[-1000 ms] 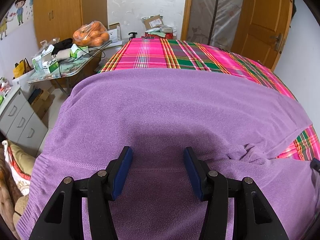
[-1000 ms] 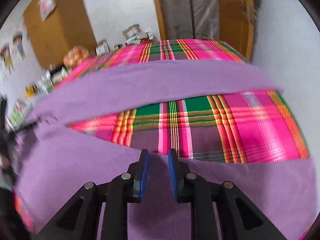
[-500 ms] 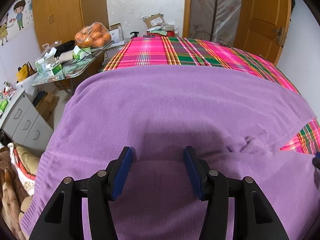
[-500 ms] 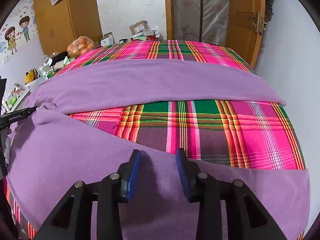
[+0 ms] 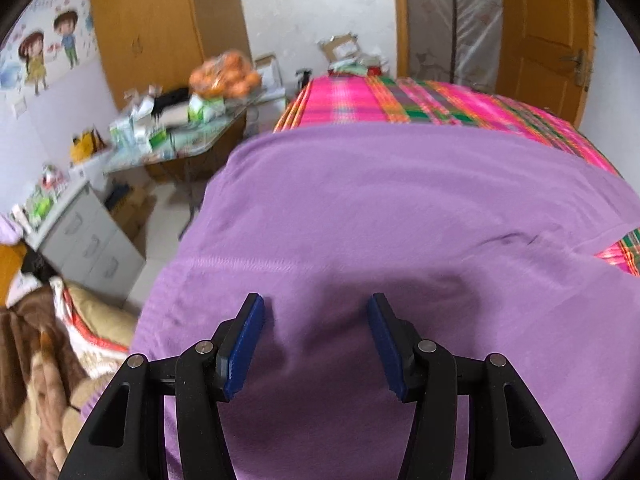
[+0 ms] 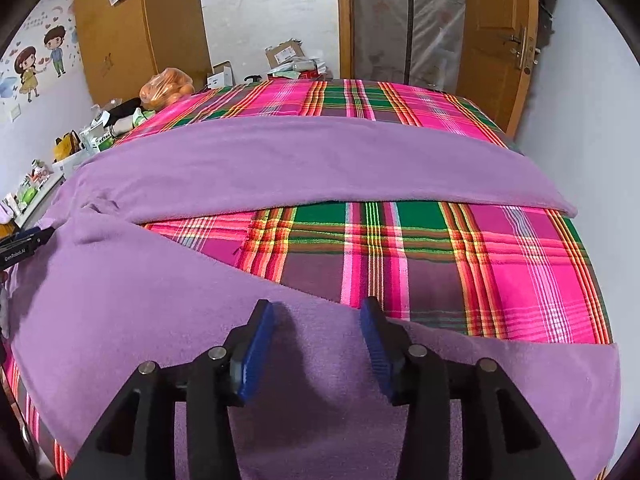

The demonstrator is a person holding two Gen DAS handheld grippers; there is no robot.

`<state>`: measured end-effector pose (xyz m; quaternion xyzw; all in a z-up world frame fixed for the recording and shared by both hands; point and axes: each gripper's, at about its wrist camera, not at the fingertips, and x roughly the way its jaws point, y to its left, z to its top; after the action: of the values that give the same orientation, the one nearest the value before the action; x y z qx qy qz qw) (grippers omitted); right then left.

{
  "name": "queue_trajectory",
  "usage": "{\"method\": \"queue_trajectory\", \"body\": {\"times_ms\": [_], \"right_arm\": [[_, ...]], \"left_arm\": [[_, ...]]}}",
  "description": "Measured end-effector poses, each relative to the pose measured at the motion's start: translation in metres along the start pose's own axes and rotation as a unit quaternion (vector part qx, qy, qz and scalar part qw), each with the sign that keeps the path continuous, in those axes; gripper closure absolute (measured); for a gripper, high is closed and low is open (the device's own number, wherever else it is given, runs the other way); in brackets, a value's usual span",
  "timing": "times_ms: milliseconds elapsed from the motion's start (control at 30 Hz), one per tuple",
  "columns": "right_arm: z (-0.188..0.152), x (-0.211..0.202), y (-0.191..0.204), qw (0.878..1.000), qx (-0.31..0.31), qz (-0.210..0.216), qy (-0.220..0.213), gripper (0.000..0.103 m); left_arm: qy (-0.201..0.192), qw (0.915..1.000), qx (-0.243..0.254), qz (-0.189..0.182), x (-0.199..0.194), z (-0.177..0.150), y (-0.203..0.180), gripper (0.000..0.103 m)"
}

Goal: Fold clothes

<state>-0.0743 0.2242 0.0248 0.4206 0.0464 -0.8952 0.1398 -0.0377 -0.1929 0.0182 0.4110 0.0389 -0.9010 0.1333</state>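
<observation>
1. The right gripper (image 6: pixel 317 322) is seen with its jaws spread wide over the near trouser leg; 1 second ago they were nearly closed at the cloth's edge, so the fabric is judged released.
2. The left gripper (image 5: pixel 316 316) is spread as wide as before, nothing is held, and it hangs over the waist end at the lower centre of the frame.
3. The purple trousers (image 6: pixel 304 160) are laid flat on the plaid bedspread (image 6: pixel 460 248), with 2 legs splayed: 1 across the middle of the frame, 1 along the bottom.
4. The left view is blurred and turned toward the cluttered side table (image 5: pixel 176 136) at upper left.
5. No fold is visible; a fresh grasp is judged necessary.
</observation>
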Motion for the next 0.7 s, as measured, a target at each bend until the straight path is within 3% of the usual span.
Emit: {"method": "queue_trajectory", "body": {"times_ms": [233,700], "right_arm": [[0.001,0.0,-0.001,1.0,-0.001,0.002,0.0,0.055],[0.002,0.002,0.003,1.0,-0.009,0.001,0.0,0.051]], "left_arm": [[-0.002,0.9997,-0.025,-0.002,-0.006,-0.005,0.028,0.047],[0.005,0.9988,-0.044,0.018,-0.003,-0.012,0.043,0.044]]}}
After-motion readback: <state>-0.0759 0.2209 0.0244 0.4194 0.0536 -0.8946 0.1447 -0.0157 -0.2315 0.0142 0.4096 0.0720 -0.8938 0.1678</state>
